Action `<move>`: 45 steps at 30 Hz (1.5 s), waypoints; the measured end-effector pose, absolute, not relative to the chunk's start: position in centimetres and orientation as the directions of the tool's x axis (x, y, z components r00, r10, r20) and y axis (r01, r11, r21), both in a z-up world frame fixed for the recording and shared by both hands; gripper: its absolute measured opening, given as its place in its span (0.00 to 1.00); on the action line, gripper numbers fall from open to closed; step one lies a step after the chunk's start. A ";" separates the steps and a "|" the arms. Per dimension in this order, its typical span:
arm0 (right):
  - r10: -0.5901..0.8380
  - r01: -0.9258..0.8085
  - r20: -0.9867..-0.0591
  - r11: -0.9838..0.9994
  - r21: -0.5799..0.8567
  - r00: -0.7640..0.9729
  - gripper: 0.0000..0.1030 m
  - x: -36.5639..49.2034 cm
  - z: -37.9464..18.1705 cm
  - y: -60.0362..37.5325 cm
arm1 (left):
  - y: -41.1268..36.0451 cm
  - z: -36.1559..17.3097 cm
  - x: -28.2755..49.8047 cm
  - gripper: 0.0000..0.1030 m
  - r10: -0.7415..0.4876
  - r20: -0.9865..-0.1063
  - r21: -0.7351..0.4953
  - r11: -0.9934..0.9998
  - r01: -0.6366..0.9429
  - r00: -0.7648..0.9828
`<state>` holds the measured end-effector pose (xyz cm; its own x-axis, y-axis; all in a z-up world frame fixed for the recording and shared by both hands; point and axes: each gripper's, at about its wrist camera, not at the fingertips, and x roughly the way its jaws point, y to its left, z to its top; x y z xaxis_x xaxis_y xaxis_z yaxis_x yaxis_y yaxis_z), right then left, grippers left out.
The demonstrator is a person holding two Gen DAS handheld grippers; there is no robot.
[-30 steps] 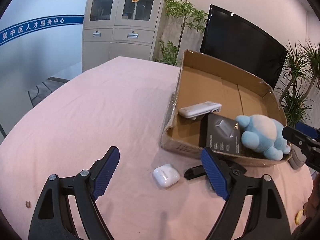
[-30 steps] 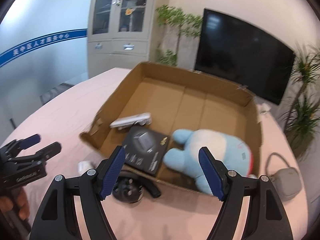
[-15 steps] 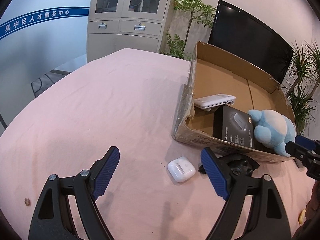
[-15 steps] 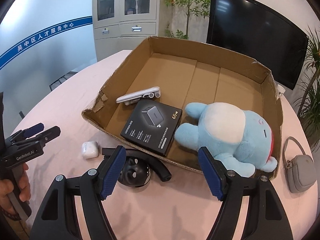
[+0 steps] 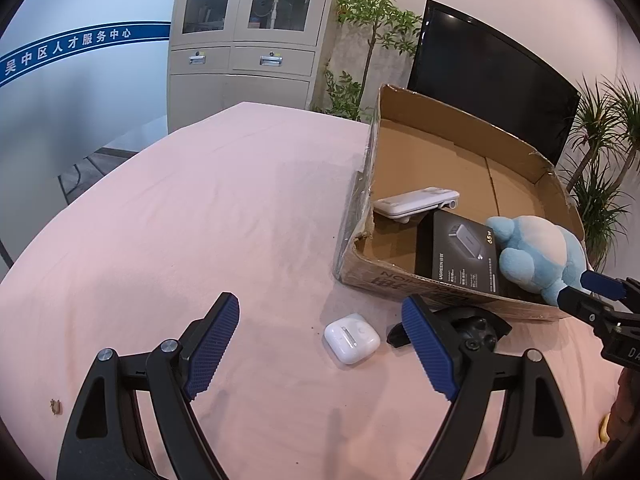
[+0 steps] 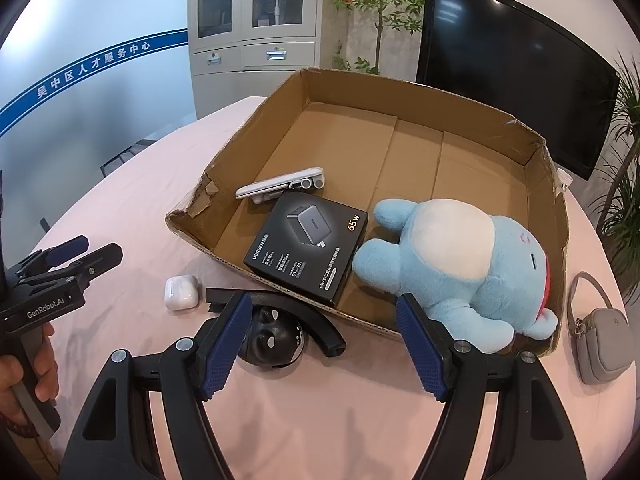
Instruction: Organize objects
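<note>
An open cardboard box (image 6: 420, 96) (image 5: 460, 112) on the pink tablecloth holds a blue plush toy (image 6: 452, 264) (image 5: 536, 252), a black charger box (image 6: 308, 244) (image 5: 460, 256) and a white folding device (image 6: 280, 188) (image 5: 416, 208). In front of the box lie a white earbud case (image 6: 181, 292) (image 5: 352, 338) and a black round gadget with a curved arm (image 6: 276, 332) (image 5: 476, 324). My right gripper (image 6: 324, 344) hovers open over the near box wall, the black gadget by its left finger. Just left of the earbud case, my left gripper (image 5: 320, 346) is open and holds nothing.
A small grey handbag (image 6: 600, 344) lies on the cloth right of the box. A hand (image 6: 24, 364) holds the left gripper at the left edge. Behind the table stand a grey cabinet (image 5: 248, 40), a black screen (image 6: 512, 68) and potted plants (image 5: 368, 40).
The right gripper has sunk and tipped down, so the box, plush and black gadget look nearer. The left view has swung so the earbud case sits nearer its right finger. Nothing was picked up.
</note>
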<state>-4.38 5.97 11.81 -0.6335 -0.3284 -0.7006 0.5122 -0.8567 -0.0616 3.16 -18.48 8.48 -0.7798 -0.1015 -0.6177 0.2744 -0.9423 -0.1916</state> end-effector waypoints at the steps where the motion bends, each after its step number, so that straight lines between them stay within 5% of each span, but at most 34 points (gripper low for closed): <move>1: -0.328 0.512 -0.701 -0.857 -0.061 -0.633 0.72 -4.4 11.8 6.0 | -18.4 8.5 3.1 0.81 -0.103 -0.618 -0.191 -0.942 0.276 -0.779; 23: -0.306 0.499 -0.734 -0.865 -0.052 -0.607 0.72 -5.0 10.0 6.5 | -17.3 8.1 2.9 0.81 -0.169 -0.619 -0.086 -0.956 0.281 -0.767; 29: -0.349 0.519 -0.776 -0.854 0.032 -0.525 0.71 -6.1 8.2 8.5 | -13.2 6.4 2.5 0.81 0.010 -0.651 -0.007 -1.000 -0.006 -0.759; 35: -0.422 0.558 -0.806 -0.818 0.140 -0.415 0.60 -7.0 5.8 8.5 | -10.4 4.5 1.0 0.81 0.180 -0.688 -0.036 -0.976 -0.215 -0.703; 45: -0.562 0.655 -0.772 -0.708 0.263 -0.298 0.59 -7.9 4.9 6.1 | -7.6 2.3 -1.3 0.79 0.359 -0.698 -0.115 -0.910 -0.397 -0.620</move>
